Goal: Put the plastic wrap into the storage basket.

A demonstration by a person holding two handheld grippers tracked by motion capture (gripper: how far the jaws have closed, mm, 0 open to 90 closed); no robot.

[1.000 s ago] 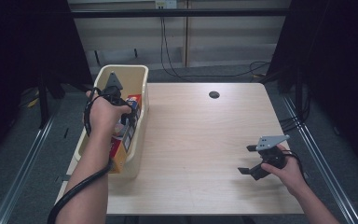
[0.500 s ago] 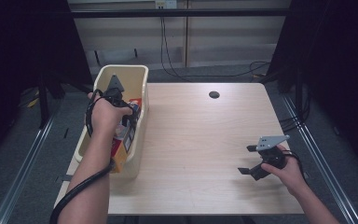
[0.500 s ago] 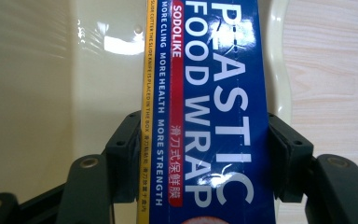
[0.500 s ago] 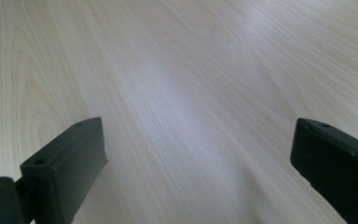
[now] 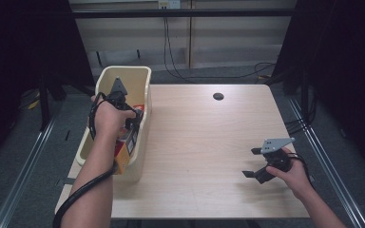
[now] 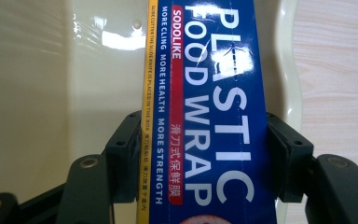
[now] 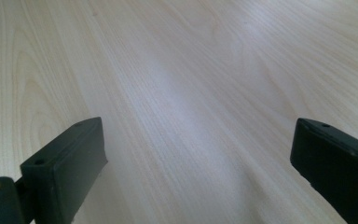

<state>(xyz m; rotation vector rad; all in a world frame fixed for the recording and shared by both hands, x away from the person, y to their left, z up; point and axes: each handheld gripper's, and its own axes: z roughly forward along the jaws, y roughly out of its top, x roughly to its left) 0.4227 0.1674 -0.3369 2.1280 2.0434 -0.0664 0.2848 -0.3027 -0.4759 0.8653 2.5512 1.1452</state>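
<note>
Claw [image 6: 205,158] clamps blue plastic wrap box [image 6: 209,112] over cream bin [image 6: 74,93].

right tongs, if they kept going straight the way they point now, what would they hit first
Probably the bare wooden table: the right tongs stand open with nothing between them, angled low across the tabletop. In the high view they point left, towards the cream bin, but that lies well beyond.

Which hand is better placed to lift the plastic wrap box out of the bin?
Left. The left gripper is already shut on the plastic wrap box inside the cream bin. The right gripper sits open over bare table, well away.
</note>
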